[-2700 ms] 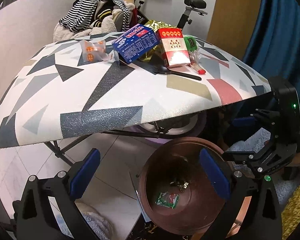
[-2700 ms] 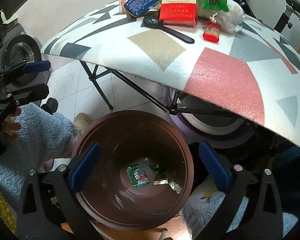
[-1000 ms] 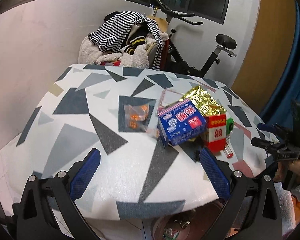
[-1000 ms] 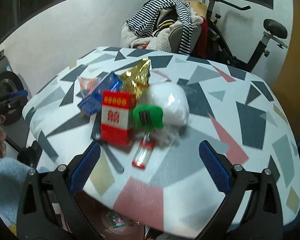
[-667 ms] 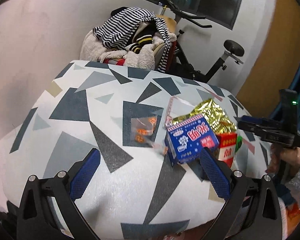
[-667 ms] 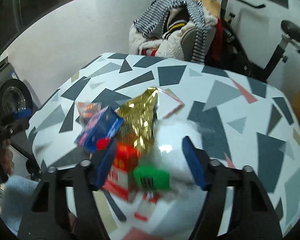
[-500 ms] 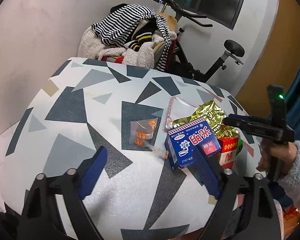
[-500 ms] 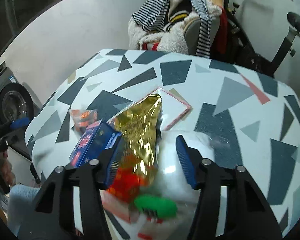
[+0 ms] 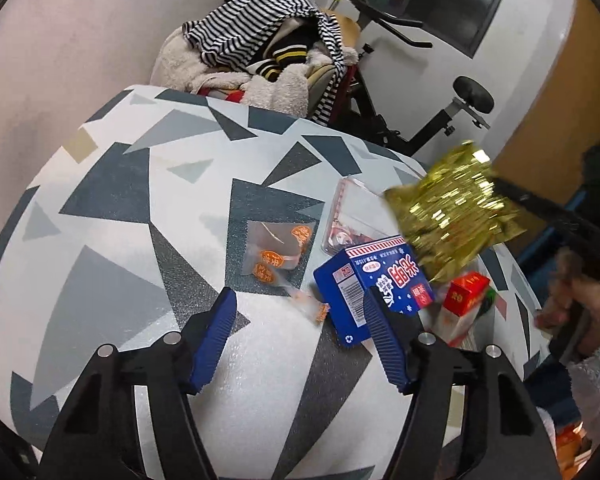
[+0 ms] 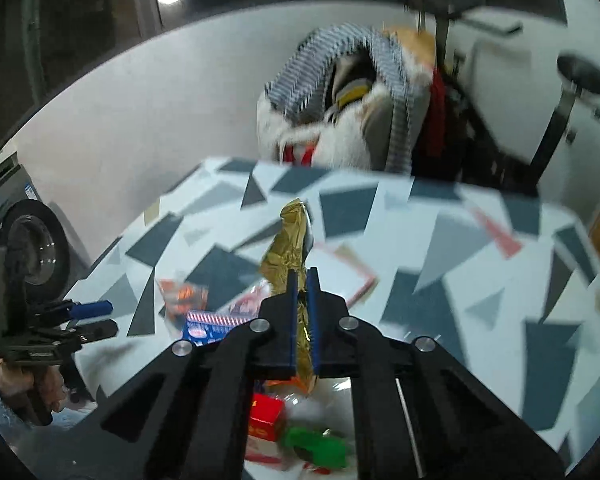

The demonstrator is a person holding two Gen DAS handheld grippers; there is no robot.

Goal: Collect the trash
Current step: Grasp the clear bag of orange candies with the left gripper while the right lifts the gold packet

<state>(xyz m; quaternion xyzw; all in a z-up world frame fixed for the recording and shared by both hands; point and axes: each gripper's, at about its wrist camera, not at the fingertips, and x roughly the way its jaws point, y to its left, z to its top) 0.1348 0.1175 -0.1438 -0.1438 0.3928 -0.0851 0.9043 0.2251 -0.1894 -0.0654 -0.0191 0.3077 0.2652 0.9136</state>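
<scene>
blur: right wrist view smeared, table [image 10: 480, 248] pattern and clothes heap [image 10: 340, 92] streaked | hidden: gold wrapper [image 10: 290, 240] lower end behind gripper pads | cut off: red box [image 10: 266, 416] and green packet [image 10: 320, 446] partly behind gripper frame

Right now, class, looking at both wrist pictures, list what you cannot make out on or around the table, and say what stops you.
- Red box: right wrist view, half hidden behind the right claw; print unreadable.
- Green item: same view, blurred, unidentifiable.
- Gold wrapper: left wrist view, motion-blurred, no label legible.
- Blue box: its lower corner is covered by the left claw.
- Trash bin: in neither view.
</scene>
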